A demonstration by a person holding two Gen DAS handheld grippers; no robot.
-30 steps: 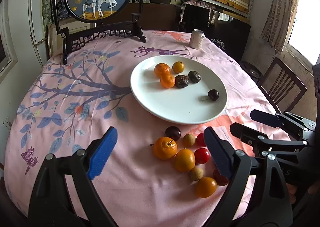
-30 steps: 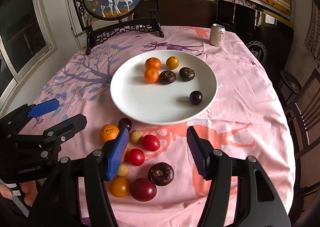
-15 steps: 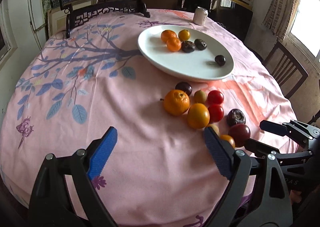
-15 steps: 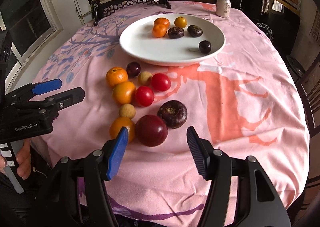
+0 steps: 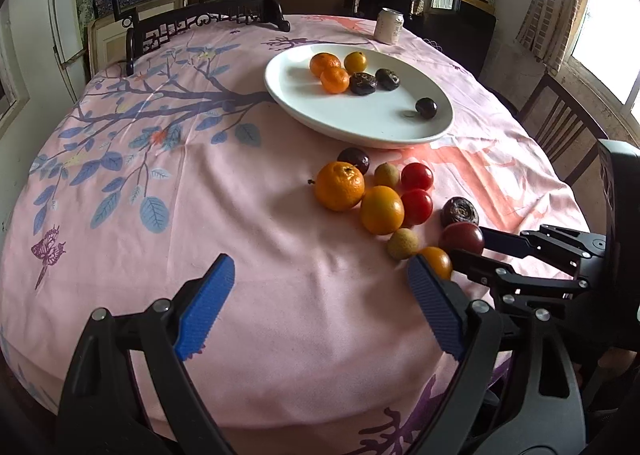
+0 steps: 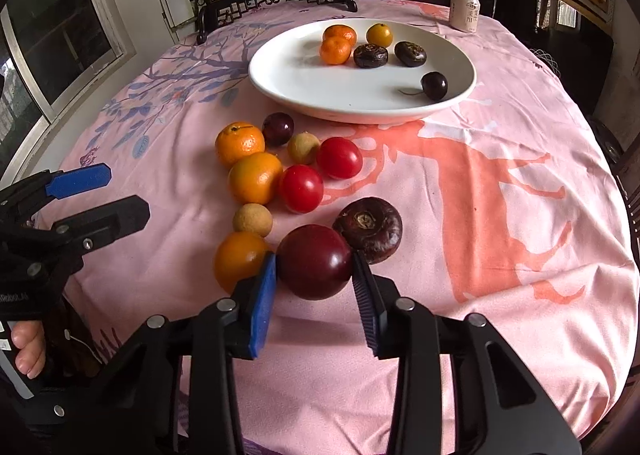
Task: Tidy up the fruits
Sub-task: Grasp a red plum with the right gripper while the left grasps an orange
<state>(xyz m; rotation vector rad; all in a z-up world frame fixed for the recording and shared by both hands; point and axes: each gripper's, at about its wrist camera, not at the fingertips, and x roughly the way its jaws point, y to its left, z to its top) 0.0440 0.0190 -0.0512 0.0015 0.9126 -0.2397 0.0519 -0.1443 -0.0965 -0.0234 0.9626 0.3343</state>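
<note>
Now right claw (image 6: 314, 279) pinches dark plum (image 6: 314, 261), crowded by orange (image 6: 239, 261) and chestnut (image 6: 370, 229); left claw (image 5: 318, 307) wide, empty.

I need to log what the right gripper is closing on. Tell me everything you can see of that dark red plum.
The dark red plum is round, smooth and glossy, with a soft highlight on top. It rests on the pink tablecloth at the near end of the loose fruit group, between the right gripper fingers, whose pads sit at its two sides. A dark water chestnut touches it behind, an orange lies beside it.
</note>
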